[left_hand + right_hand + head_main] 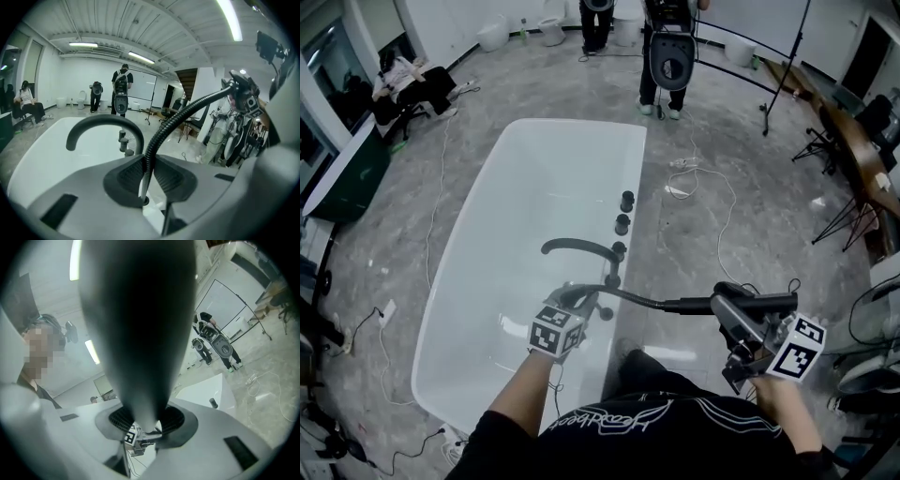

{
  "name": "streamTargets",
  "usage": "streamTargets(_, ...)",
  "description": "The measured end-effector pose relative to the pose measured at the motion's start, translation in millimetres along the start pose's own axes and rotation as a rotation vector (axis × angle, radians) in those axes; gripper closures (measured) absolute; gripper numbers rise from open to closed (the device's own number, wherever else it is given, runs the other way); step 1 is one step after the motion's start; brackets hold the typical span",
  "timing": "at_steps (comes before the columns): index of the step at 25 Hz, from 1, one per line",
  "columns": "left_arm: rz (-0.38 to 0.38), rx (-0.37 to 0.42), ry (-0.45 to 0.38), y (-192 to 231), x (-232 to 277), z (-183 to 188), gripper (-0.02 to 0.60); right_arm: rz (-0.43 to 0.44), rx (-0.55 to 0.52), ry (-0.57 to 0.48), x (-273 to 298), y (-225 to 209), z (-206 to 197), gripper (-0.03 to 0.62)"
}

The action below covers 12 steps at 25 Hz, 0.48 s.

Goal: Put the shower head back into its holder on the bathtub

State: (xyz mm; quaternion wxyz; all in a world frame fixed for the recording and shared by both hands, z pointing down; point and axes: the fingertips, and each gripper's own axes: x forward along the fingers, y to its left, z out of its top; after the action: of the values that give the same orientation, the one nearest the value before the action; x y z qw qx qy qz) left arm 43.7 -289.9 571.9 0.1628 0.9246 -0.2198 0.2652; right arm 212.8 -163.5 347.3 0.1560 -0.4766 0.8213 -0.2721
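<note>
The shower head [755,302] is clamped by the right gripper [748,349] just outside the bathtub [639,178], its hose [161,131] pinched by the left gripper [147,174]. Carrying seems under way; alignment over the holder is needed.

Black top [661,427] with white script lettering across it. Beyond it, pale grey left gripper [147,176] and right gripper [145,420]: dark ribbed pads [173,177], black-and-white marker cubes [556,330].

The grey floor [759,281] is carrying the white bathtub [516,281] at frame centre, cables [732,202] lying to its right.
</note>
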Motion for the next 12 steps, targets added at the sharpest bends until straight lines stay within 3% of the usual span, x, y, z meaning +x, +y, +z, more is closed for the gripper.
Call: streamTargets(12, -0.035, -0.033, 0.152, -18.0, 46.3, -74.1, 0.518, 0.104, -0.028, 0.124, 44.9, -6.9, -14.0, 0.464)
